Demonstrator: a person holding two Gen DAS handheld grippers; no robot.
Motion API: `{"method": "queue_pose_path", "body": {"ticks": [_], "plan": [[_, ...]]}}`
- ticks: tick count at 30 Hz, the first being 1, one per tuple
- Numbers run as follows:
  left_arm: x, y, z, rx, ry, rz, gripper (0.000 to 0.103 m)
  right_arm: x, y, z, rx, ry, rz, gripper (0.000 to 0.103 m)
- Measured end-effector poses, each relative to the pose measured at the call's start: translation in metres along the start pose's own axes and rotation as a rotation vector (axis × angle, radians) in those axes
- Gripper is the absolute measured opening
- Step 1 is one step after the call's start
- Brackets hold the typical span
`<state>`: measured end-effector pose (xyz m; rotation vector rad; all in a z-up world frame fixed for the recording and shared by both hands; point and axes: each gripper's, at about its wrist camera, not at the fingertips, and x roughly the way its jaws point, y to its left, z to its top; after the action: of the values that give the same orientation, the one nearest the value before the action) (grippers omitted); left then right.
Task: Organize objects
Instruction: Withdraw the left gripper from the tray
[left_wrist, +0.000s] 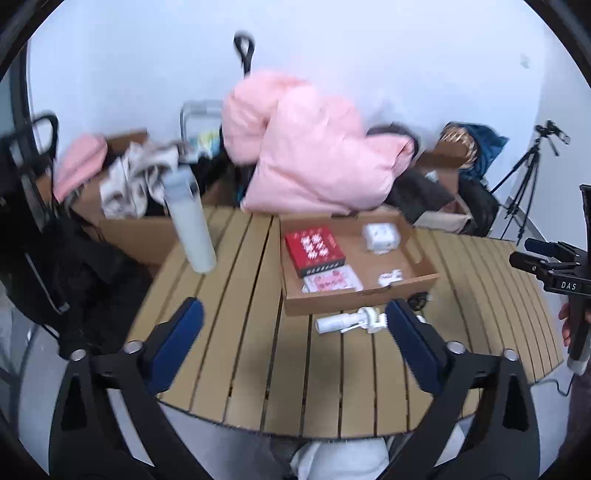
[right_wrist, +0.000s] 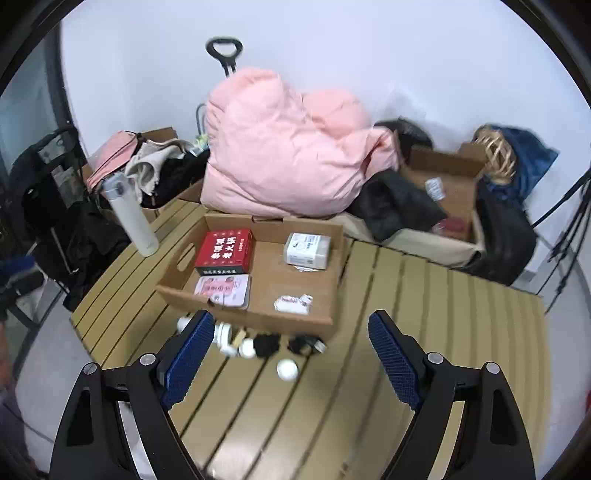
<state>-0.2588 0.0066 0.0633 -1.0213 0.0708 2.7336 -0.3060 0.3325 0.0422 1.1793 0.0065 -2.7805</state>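
1. Slatted tan wooden table (right_wrist: 424, 295) against a pale wall, backed by a heaped pink quilt (right_wrist: 280, 155), open cardboard cartons of clothes and a black tripod (left_wrist: 524, 184) at far right of the left view.
2. Shallow brown cardboard tray (right_wrist: 177, 291) on the table, holding a red rectangular box with white lettering (right_wrist: 225, 249), a flat pink-and-white packet (right_wrist: 223, 290) just in front of it, a white wrapped block (right_wrist: 308, 249) toward the far corner, and a small white-and-red item (right_wrist: 293, 303) near the front wall.
3. White tube-shaped gadget (left_wrist: 349, 322) lying flat just outside the tray's front wall, long axis running across the slats, narrow end pointing left in the left view; partly covered by a finger in both views.
4. Seen only from the right wrist: a small white ball (right_wrist: 287, 370) and two black lumps (right_wrist: 266, 344) beside the gadget, too blurred to identify.
5. Tall white insulated bottle (left_wrist: 190, 221) upright near the table's left edge, smeared by motion in the left view, sharper in the right.
6. Left gripper (left_wrist: 295, 332) spread wide above the table, nothing between its blue pads (left_wrist: 177, 339).
7. Right gripper (right_wrist: 291, 358) likewise spread wide and empty; seen from the left wrist only as a black body at the frame's right edge.
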Motion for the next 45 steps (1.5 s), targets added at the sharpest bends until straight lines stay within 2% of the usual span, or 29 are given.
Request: {"method": "queue_pose_path", "body": {"ticks": [1, 3, 6, 9, 12, 14, 17, 22, 29, 35, 39, 43, 44, 45], "plan": [[-0.023, -0.004, -0.005, 0.008, -0.041, -0.012, 0.103, -0.017, 0.002, -0.005, -0.008, -0.012, 0.006, 0.088], [-0.047, -0.009, -0.019, 0.008, -0.074, -0.015, 0.103, -0.056, 0.005, -0.024, -0.016, -0.040, 0.024, 0.089], [-0.072, -0.018, -0.056, 0.035, -0.074, 0.009, 0.103, -0.098, 0.016, -0.066, -0.023, -0.061, 0.056, 0.089], [-0.084, -0.024, -0.109, -0.024, -0.040, -0.008, 0.103, -0.127, 0.033, -0.121, -0.038, -0.091, 0.038, 0.089], [-0.087, -0.036, -0.160, -0.022, -0.001, -0.005, 0.103, -0.140, 0.050, -0.182, -0.026, -0.134, 0.008, 0.089], [-0.084, -0.045, -0.186, -0.025, 0.022, -0.020, 0.103, -0.138, 0.059, -0.215, 0.006, -0.111, -0.007, 0.089], [-0.078, -0.050, -0.202, -0.021, 0.093, -0.048, 0.103, -0.123, 0.070, -0.246, 0.060, -0.056, 0.013, 0.089], [-0.083, -0.049, -0.203, -0.030, 0.052, -0.022, 0.103, -0.116, 0.080, -0.255, 0.071, -0.038, 0.017, 0.089], [-0.076, -0.042, -0.206, -0.046, 0.079, 0.015, 0.103, -0.109, 0.085, -0.262, 0.069, -0.013, 0.021, 0.089], [-0.063, -0.039, -0.209, -0.056, 0.110, 0.013, 0.103, -0.103, 0.077, -0.266, 0.095, -0.005, 0.010, 0.089], [-0.046, -0.036, -0.209, -0.072, 0.131, 0.026, 0.103, -0.103, 0.072, -0.268, 0.131, -0.065, -0.036, 0.089], [-0.025, -0.035, -0.199, -0.065, 0.118, 0.004, 0.103, -0.112, 0.069, -0.259, 0.139, -0.242, -0.098, 0.089], [-0.017, -0.035, -0.196, -0.060, 0.107, 0.001, 0.103, -0.102, 0.068, -0.251, 0.109, -0.233, -0.114, 0.089], [-0.007, -0.036, -0.191, -0.050, 0.086, -0.006, 0.103, -0.090, 0.066, -0.243, 0.085, -0.180, -0.100, 0.089]]}}
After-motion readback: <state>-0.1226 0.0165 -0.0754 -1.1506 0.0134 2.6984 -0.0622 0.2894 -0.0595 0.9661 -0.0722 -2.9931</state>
